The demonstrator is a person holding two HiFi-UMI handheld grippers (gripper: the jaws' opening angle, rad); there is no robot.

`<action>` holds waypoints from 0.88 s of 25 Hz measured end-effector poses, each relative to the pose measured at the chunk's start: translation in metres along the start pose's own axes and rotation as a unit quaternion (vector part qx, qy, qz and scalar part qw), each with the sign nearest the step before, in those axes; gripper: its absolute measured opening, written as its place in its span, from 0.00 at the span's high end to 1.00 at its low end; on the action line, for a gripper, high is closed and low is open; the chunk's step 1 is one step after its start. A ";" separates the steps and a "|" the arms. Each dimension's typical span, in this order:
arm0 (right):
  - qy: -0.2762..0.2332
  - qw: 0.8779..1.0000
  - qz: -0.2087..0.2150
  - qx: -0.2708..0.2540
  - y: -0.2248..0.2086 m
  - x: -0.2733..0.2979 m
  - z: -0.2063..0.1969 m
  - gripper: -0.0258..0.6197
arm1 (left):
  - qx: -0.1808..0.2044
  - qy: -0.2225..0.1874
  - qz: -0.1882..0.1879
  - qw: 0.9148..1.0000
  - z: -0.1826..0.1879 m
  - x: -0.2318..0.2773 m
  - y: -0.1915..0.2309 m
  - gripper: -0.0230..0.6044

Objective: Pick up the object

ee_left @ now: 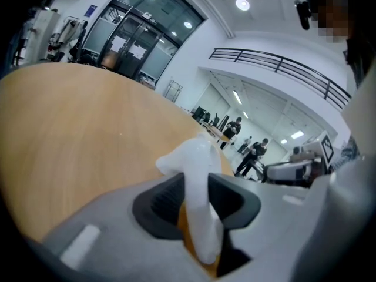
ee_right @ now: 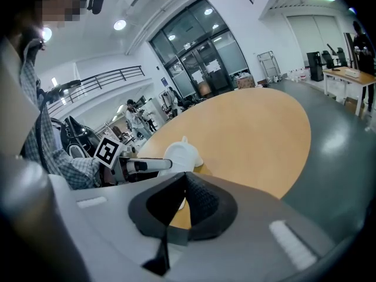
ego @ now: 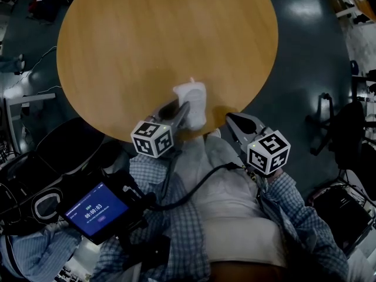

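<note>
The object is a small white cup-like vessel (ego: pixel 192 98) with a little spout, standing near the front edge of the round wooden table (ego: pixel 164 34). My left gripper (ego: pixel 183 111) is shut on its wall. In the left gripper view the white wall (ee_left: pixel 197 175) runs up between the two dark pads (ee_left: pixel 160 203), which press on it from both sides. My right gripper (ego: pixel 234 121) hovers over the table's edge to the right of the vessel, apart from it. Its jaws meet with nothing between them (ee_right: pixel 185 187). The right gripper view shows the vessel (ee_right: pixel 179 154) held by the left gripper (ee_right: pixel 144 165).
A tablet with a blue screen (ego: pixel 97 209) hangs at the person's left side, with a black cable (ego: pixel 200 184) across the shirt. Dark floor surrounds the table, with chairs and gear at the left (ego: pixel 23 175) and right (ego: pixel 346 122). People stand far off (ee_left: pixel 252 151).
</note>
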State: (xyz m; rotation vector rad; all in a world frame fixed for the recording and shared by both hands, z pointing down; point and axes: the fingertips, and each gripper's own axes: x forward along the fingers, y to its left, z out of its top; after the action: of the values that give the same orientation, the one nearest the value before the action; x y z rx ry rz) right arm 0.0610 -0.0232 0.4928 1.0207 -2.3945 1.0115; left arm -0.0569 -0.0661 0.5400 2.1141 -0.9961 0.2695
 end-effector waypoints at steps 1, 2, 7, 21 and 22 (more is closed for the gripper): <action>-0.003 1.000 0.002 -0.003 0.002 -0.009 -0.001 0.95 | 0.001 -0.005 0.002 1.000 -0.001 -0.004 -0.009 0.77; -0.007 1.000 0.005 -0.007 0.002 -0.017 -0.002 0.95 | 0.003 -0.011 0.002 1.000 -0.002 -0.006 -0.017 0.77; -0.021 1.000 0.006 -0.021 -0.007 -0.014 0.006 0.95 | -0.004 -0.046 -0.005 0.999 0.011 -0.005 -0.019 0.77; -0.057 0.996 0.024 -0.058 -0.006 0.021 0.046 0.95 | 0.022 -0.194 -0.035 0.980 0.106 -0.058 -0.044 0.77; -0.059 0.996 0.026 -0.060 -0.005 0.020 0.046 0.95 | 0.024 -0.204 -0.037 0.978 0.111 -0.064 -0.049 0.77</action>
State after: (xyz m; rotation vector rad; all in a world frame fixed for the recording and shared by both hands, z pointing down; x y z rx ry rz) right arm 0.0490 -0.0690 0.4747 1.0064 -2.5542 0.8343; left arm -0.0781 -0.0901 0.4063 2.2960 -1.1466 -0.1884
